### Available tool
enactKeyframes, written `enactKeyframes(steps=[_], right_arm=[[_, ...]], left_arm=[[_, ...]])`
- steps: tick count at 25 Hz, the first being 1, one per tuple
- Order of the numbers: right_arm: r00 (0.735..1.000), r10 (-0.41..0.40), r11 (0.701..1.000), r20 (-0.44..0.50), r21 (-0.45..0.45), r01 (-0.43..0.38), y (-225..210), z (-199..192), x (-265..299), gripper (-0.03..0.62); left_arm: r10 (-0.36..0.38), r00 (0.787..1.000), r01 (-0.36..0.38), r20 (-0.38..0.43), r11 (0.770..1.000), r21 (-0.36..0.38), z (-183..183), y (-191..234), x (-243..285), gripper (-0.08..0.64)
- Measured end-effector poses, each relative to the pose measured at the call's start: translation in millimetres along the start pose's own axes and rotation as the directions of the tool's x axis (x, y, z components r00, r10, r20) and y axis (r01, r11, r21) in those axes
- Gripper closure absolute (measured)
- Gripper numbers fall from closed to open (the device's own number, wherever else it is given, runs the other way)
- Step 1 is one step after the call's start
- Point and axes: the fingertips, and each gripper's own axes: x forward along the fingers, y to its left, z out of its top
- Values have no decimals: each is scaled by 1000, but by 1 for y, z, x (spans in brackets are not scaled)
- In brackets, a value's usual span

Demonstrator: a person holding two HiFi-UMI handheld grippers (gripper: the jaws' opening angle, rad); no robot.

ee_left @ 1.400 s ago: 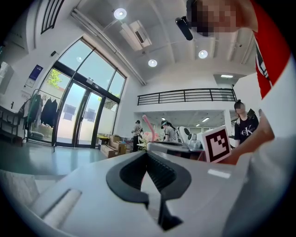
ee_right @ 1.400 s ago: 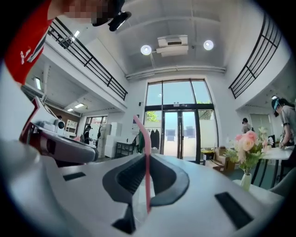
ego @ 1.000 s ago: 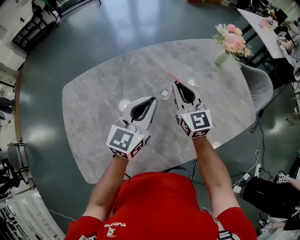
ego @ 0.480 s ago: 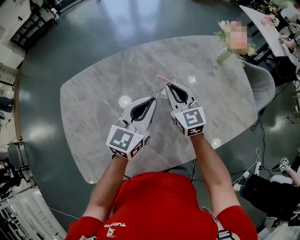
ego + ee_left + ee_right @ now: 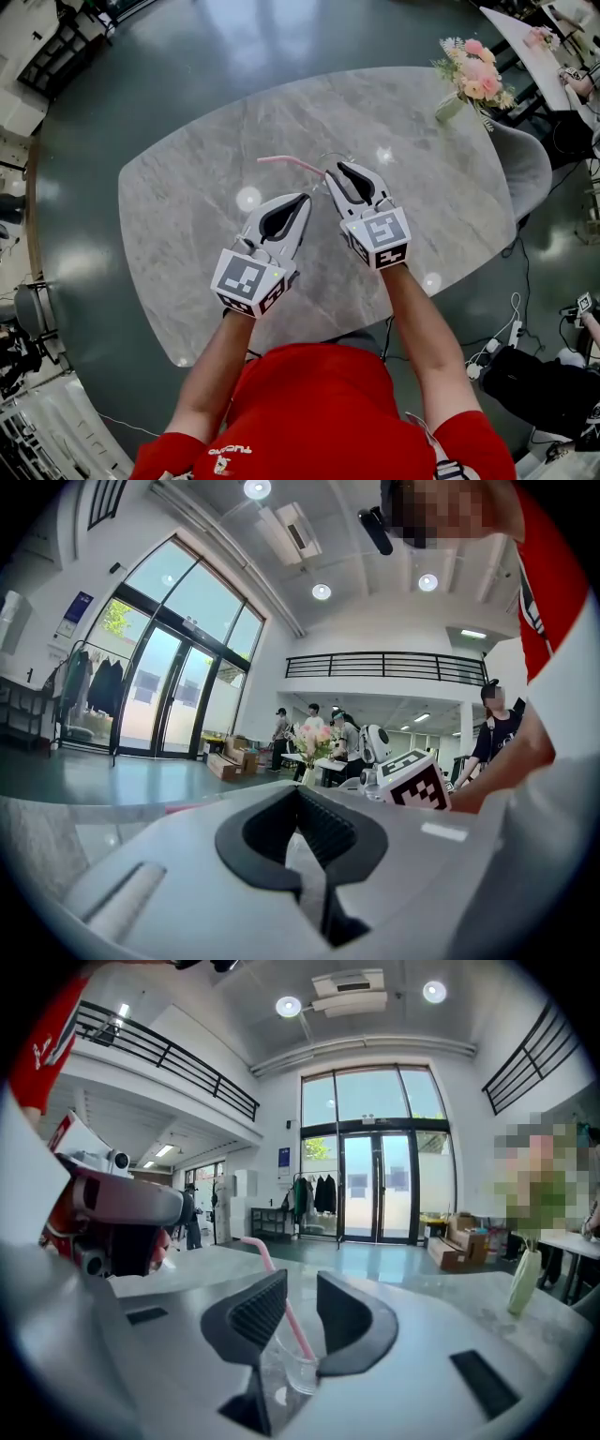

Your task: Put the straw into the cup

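Observation:
A pink bendy straw (image 5: 291,164) sticks out to the left from the tips of my right gripper (image 5: 328,175). In the right gripper view the straw (image 5: 262,1257) runs down between the jaws into a small clear cup (image 5: 292,1372) standing on the marble table (image 5: 187,234). My right gripper (image 5: 302,1293) has its jaws slightly parted, the gap wider than the straw, which leans by the left pad (image 5: 253,1312). In the head view that gripper hides most of the cup. My left gripper (image 5: 306,199) hovers shut and empty just left of it; its jaws (image 5: 298,794) hold nothing.
A vase of pink flowers (image 5: 469,80) stands at the table's far right edge and shows as a pale green vase (image 5: 525,1279) in the right gripper view. A grey chair (image 5: 525,169) sits beside that edge. The table's rim runs close in front of the person.
My right gripper shifted left and turned, coming over the cup. The straw swung from pointing up and away to reaching out leftward. The left gripper stayed put.

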Motion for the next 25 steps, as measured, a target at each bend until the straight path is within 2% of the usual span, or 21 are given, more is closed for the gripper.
enactKeyframes(steps=[4, 15, 25], right_arm=[[1000, -7, 999, 25, 33, 6, 2, 7, -8, 515], [985, -36, 988, 170, 157, 9, 16, 42, -64, 517], [975, -56, 979, 215, 202, 11, 35, 56, -117, 579]], left_arm=[[1, 1000, -1, 1, 1000, 1, 1, 1, -3, 554], [13, 1000, -13, 22, 1000, 13, 10, -3, -12, 554], [9, 999, -11, 49, 1000, 27, 20, -29, -28, 554]])
